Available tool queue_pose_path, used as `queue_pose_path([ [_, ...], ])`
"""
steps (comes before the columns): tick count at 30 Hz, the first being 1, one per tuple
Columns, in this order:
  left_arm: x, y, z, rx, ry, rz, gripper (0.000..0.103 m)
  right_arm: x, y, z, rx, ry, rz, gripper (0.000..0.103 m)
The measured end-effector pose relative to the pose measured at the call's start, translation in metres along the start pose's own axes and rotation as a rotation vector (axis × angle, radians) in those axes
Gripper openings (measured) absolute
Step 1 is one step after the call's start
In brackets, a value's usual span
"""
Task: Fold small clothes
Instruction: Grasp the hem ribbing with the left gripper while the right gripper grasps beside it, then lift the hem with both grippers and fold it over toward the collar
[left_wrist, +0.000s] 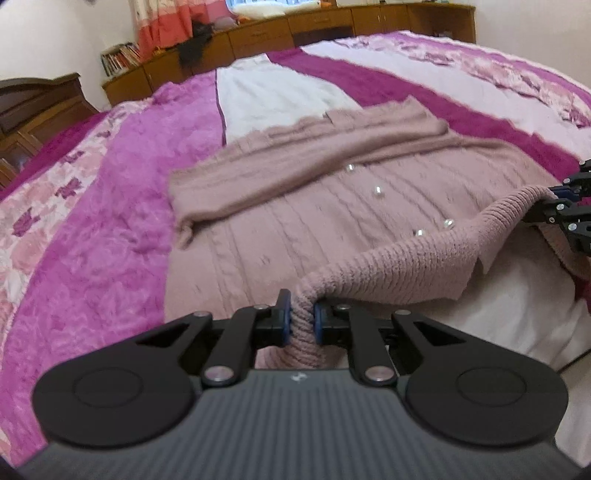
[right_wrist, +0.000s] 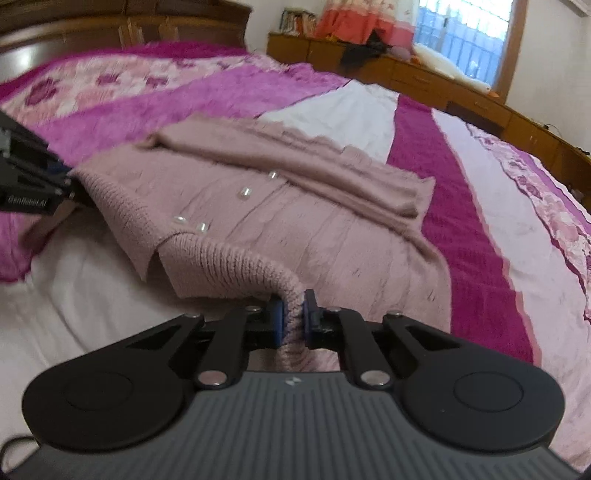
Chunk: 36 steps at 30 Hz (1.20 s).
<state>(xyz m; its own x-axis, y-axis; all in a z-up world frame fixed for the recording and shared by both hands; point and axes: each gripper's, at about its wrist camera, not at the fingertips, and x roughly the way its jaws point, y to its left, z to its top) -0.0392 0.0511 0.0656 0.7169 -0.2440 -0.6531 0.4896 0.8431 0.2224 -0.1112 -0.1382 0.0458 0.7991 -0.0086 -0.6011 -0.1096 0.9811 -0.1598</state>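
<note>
A: Left gripper (left_wrist: 302, 320) fingers?
B: Pinching the ribbed hem of the pink cardigan (left_wrist: 295, 206)
A: Right gripper (right_wrist: 292, 322)?
B: Same, clamped on the hem's other end; the cardigan lies flat on the purple bedspread (left_wrist: 110, 229)

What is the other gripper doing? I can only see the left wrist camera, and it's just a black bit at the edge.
Observer: The right gripper is shut on the cardigan, pinching its ribbed hem.
Operator: Is there anything past the bed on that side?
Observer: Yes, a window with daylight, above a long wooden cabinet.
Operator: Can it see my gripper?
Observer: Yes, the left gripper shows at its left edge, holding the same hem.
</note>
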Motion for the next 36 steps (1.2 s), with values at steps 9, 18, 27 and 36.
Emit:
queue_pose_path([
  [9,0.003,0.012,0.028,-0.039,-0.048,0.032,0.013,0.001,-0.006,0.034,-0.021,-0.088,-0.026,0.01],
  [18,0.018,0.032,0.086,-0.078,-0.158,0.08,0.013,0.018,-0.029,0.093,-0.056,-0.201,-0.061,0.01],
  [27,0.066,0.051,0.148,-0.098,-0.21,0.155,0.013,0.07,-0.056,0.162,-0.067,-0.286,-0.101,0.01],
  [36,0.154,0.078,0.185,-0.182,-0.16,0.168,0.013,0.164,-0.074,0.211,-0.086,-0.271,-0.16,0.01],
])
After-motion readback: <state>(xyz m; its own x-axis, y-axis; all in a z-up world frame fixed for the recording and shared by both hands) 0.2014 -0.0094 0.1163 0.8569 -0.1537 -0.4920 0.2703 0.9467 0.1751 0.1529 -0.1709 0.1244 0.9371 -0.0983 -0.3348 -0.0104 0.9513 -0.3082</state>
